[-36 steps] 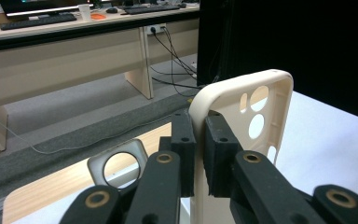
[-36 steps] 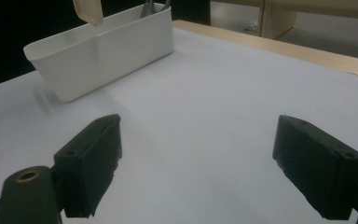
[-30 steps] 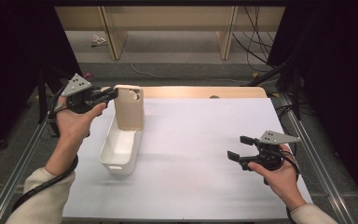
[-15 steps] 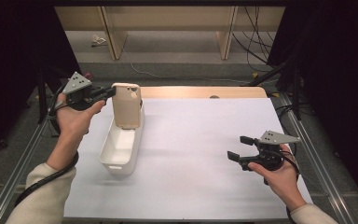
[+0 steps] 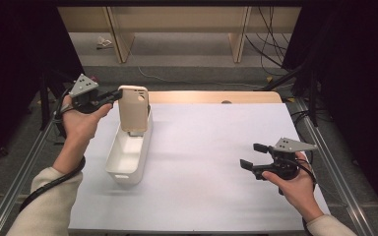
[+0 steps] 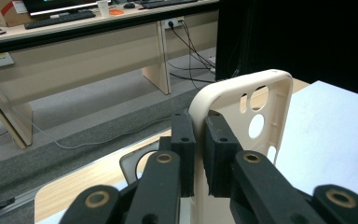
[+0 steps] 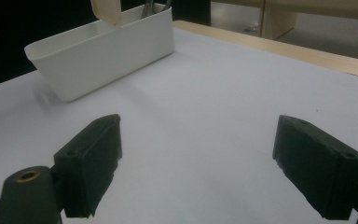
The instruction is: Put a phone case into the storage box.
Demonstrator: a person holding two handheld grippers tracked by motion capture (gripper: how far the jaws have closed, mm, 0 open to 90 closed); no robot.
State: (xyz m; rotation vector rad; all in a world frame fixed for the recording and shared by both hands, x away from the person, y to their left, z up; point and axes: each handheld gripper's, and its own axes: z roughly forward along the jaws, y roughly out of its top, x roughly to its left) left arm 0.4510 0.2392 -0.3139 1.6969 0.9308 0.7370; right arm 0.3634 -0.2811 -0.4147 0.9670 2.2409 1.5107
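Left gripper (image 5: pixel 112 96) upper left of frame, jaws clamped on edge of cream phone case (image 5: pixel 134 108), case upright over far end of white bin (image 5: pixel 123 162), right gripper (image 5: pixel 253 156) lower right, jaws wide, nothing between, hovering over white tabletop (image 5: pixel 211 147).

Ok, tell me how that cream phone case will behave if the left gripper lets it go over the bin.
The phone case is a thin shell pinched at one edge by the left gripper, so it is probably light. It hangs upright over the white bin; released, it would likely tip and lean on a wall. It holds its shape unsupported, suggesting fairly stiff plastic.
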